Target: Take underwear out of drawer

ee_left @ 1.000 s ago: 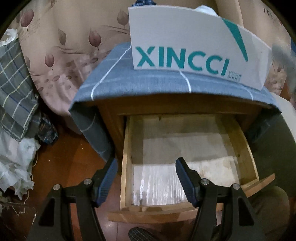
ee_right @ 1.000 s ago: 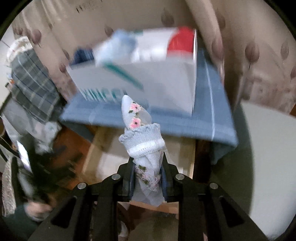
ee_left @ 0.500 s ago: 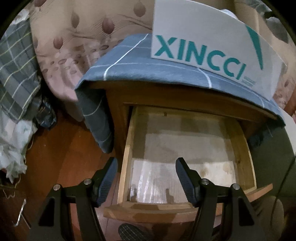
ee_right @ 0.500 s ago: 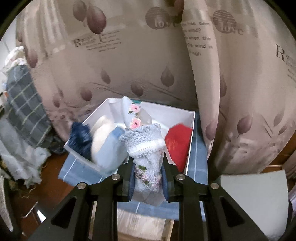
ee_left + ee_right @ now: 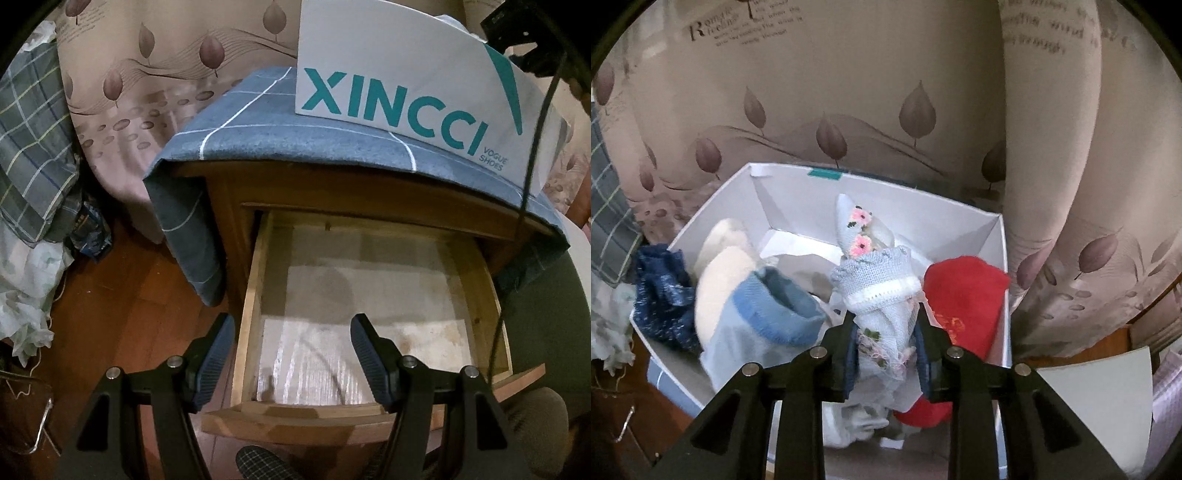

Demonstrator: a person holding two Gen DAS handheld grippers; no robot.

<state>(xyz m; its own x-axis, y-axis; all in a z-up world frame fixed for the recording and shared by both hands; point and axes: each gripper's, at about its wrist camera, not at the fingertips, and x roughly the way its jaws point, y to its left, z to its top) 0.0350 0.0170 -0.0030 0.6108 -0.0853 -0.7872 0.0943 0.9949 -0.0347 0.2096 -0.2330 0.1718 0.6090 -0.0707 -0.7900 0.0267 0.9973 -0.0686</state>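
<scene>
Right gripper (image 5: 886, 345) hangs over the white cardboard shoe box (image 5: 960, 218), and between its pads sits the rolled underwear (image 5: 877, 291): pale blue knit with a white ribbed band, pink embroidered flowers and a lacy mesh tail hanging down. The jaws have just been opening; the pads look to be still against the bundle's sides, so the roll is caught between them. Beneath it the box holds soft bundles: a bright red one (image 5: 964, 295) to the right, a light blue piece with a darker blue cuff (image 5: 768, 321) to the left, a cream rounded roll (image 5: 720, 280) behind that, and a speckled navy piece (image 5: 665, 299) draped over the left rim.

Over to the left gripper (image 5: 291, 350): jaws wide apart, nothing between them, hovering above the pulled-out wooden drawer (image 5: 255, 295). Its bottom is lined with a pale, wrinkled, stained sheet (image 5: 369, 295). The nightstand (image 5: 229, 206) above wears a grey-blue cloth with thin white grid lines (image 5: 258, 122), its corner drooping down the side. A leaf-print curtain (image 5: 147, 74) hangs behind.
</scene>
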